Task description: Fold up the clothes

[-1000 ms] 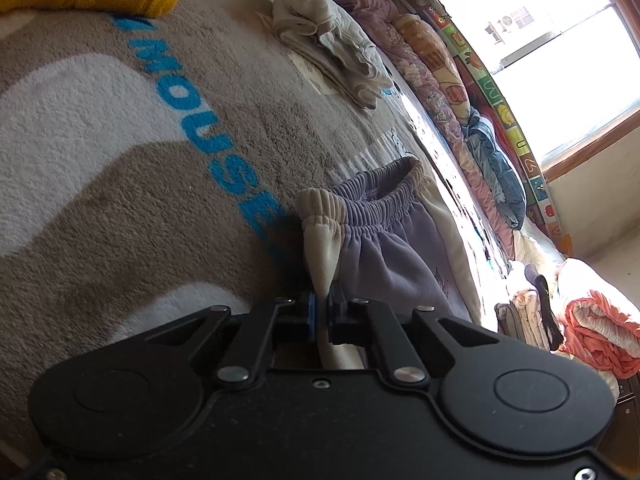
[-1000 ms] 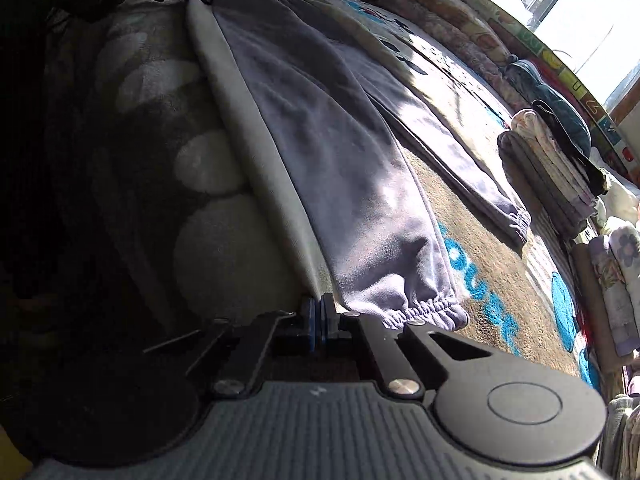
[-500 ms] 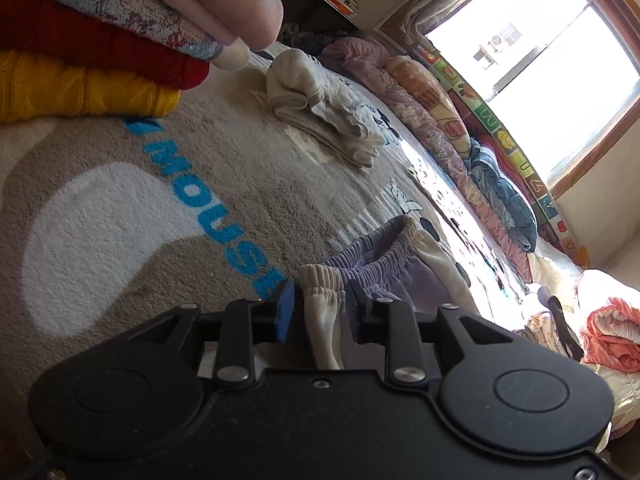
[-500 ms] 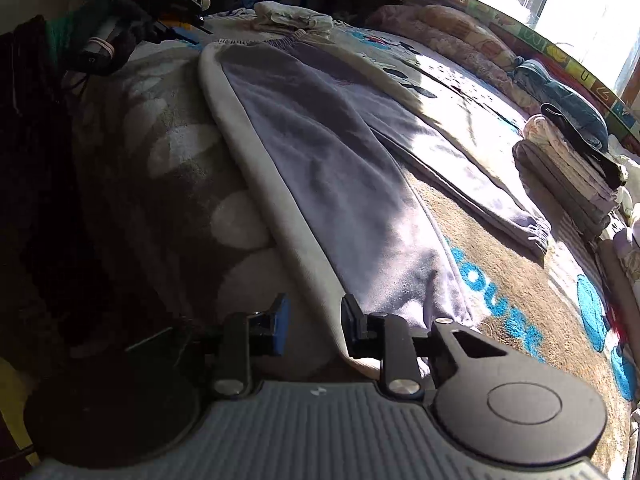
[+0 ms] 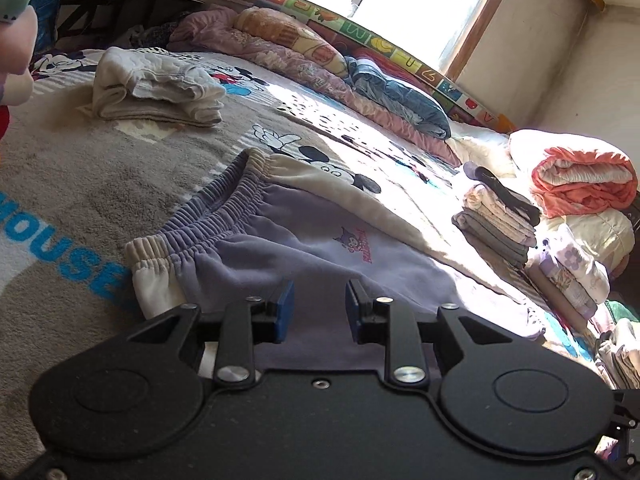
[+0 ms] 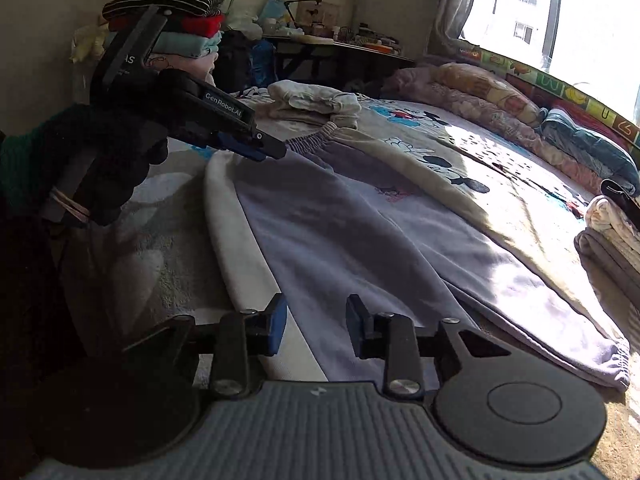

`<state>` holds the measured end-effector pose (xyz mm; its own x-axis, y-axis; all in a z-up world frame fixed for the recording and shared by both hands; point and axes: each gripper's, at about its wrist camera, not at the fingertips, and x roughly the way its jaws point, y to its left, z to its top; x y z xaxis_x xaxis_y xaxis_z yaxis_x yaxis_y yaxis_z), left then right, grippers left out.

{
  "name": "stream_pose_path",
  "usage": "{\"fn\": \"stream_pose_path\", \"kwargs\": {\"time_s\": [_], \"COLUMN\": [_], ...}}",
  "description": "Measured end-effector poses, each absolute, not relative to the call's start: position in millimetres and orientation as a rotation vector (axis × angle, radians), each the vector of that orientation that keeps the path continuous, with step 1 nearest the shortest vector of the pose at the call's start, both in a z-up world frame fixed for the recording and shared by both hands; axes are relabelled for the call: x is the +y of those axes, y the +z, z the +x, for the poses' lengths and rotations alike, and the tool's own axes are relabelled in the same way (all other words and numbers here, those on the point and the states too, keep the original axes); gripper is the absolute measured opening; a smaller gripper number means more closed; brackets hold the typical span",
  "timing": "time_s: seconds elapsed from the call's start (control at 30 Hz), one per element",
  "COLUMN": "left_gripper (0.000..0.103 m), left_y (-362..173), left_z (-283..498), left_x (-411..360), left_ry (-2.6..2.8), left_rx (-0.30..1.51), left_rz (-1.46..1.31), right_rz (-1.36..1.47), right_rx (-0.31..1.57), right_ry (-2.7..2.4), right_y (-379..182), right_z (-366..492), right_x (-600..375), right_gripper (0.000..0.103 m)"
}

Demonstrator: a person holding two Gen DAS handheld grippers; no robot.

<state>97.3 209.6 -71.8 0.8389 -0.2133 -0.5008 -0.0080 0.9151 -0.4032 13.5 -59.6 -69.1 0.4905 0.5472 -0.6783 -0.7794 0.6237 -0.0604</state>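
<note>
Hovering claws agape above trousers

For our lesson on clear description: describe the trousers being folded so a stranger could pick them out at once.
Start at the bed, covered by a grey cartoon-mouse blanket. The trousers lie spread flat across its middle, in front of both sets of open fingers. Unlike the folded piles around them, they are unfolded: lilac, with cream side stripes, a gathered waistband and a small cartoon print.

Lavender sweatpants with cream side stripes
</note>
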Motion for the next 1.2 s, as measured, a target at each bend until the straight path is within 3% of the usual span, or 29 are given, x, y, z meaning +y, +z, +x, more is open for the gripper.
{"fn": "stream_pose_path", "kwargs": {"time_s": [0.07,0.17,0.3,0.47,0.6,0.73,0.97,1.03,1.1,1.2], "left_gripper": [0.025,0.025,0.026,0.026,0.026,0.026,0.024,0.024,0.031,0.032], "left_y": [-74.5,-91.3,-91.3,-77.6,-74.4,-97.9,-79.9,-83.5,-96.9,-94.0], "left_z": [97.1,96.0,78.5,86.6,102.8,122.9,112.8,122.0,139.7,140.4], "left_x": [193.9,166.6,155.8,178.3,193.3,205.9,223.7,223.4,226.6,235.0], "left_ry": [-0.173,-0.315,-0.41,-0.248,-0.14,-0.094,-0.097,-0.08,-0.031,-0.044], "left_rx": [0.605,0.772,0.762,0.617,0.563,0.745,0.554,0.586,0.719,0.698], "left_rz": [-0.303,-0.1,0.057,-0.039,-0.138,-0.135,-0.295,-0.312,-0.338,-0.401], "right_rz": [-0.39,-0.395,-0.365,-0.312,-0.335,-0.364,-0.348,-0.354,-0.362,-0.356], "right_rx": [0.694,0.731,0.707,0.609,0.641,0.68,0.582,0.593,0.649,0.659], "right_ry": [0.855,0.893,0.907,0.87,0.867,0.868,0.887,0.882,0.882,0.899], "right_y": [-74.1,-81.5,-70.9,-51.8,-67.6,-85.1,-70.7,-77.4,-90.3,-85.0], "right_z": [19.1,27.5,26.8,33.3,41.7,48.6,41.4,46.6,52.5,49.1], "right_x": [-48.4,-31.5,-30.7,-26.5,-11.0,3.9,13.6,26.6,40.3,40.0], "right_gripper": [0.048,0.052,0.048,0.047,0.048,0.051,0.05,0.051,0.054,0.058]}}
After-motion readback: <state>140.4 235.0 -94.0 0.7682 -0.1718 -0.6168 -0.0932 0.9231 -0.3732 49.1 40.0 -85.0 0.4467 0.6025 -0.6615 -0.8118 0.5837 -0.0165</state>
